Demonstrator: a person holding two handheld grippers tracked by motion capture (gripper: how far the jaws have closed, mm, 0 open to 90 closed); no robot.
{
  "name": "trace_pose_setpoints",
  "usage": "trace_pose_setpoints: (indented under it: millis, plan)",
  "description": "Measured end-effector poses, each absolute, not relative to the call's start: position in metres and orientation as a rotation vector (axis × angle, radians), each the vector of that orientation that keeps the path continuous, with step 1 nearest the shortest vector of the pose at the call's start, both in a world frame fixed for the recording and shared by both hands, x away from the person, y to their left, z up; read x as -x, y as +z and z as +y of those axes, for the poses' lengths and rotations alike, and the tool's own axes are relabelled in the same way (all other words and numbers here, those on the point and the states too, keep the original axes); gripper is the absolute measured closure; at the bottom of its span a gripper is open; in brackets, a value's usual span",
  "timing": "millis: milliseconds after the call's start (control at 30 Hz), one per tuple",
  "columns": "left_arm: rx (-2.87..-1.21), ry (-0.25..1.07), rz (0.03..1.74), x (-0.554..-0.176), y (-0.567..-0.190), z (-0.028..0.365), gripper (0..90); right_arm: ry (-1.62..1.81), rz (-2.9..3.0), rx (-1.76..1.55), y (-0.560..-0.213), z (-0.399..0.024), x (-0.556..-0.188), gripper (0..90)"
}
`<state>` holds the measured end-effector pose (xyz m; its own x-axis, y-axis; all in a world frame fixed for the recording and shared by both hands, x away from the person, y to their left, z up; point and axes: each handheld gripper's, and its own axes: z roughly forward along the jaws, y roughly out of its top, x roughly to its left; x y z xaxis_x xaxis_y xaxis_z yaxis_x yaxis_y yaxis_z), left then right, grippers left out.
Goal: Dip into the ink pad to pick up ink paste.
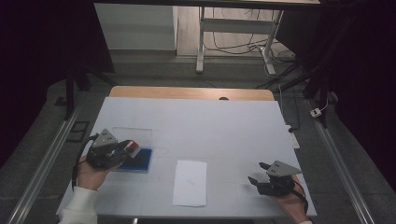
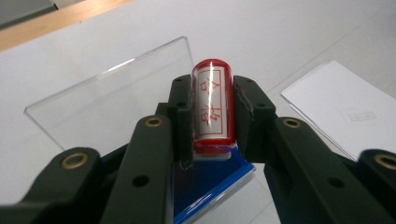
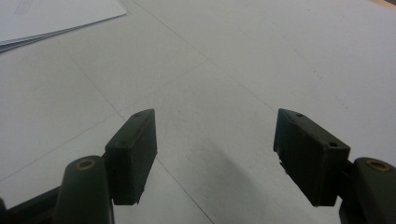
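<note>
My left gripper (image 2: pixel 212 100) is shut on a red-rimmed clear stamp (image 2: pixel 212 105) with red characters on its white label. The stamp sits just over a blue ink pad (image 2: pixel 219 179), whose clear lid (image 2: pixel 116 100) stands open behind it. In the high view the left gripper (image 1: pixel 126 148) is at the table's left with the stamp (image 1: pixel 133 147) above the blue ink pad (image 1: pixel 140 161). A white paper sheet (image 1: pixel 190 182) lies near the front middle. My right gripper (image 1: pixel 258 172) rests low at the front right, open, with nothing between its jaws (image 3: pixel 215 140).
The white table cover (image 1: pixel 210 126) spans a wooden table (image 1: pixel 187 92). A corner of the paper stack (image 3: pixel 51 18) lies at the upper left in the right gripper view. Metal rails (image 1: pixel 336 158) run along both sides. A desk frame and cables (image 1: pixel 233 42) stand beyond the table.
</note>
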<state>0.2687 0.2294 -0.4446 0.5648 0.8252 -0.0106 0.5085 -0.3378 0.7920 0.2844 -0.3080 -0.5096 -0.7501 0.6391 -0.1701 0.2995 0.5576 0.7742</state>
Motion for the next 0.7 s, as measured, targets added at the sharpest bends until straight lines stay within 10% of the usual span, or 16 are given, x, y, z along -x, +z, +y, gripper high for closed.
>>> trace_pose_setpoints:
  millis: [700]
  plan:
    - [-1.994,0.454,0.913,-0.258,-0.427,0.203,69.9,1.053,2.365,-0.762,-0.512,-0.310,-0.285,29.8]
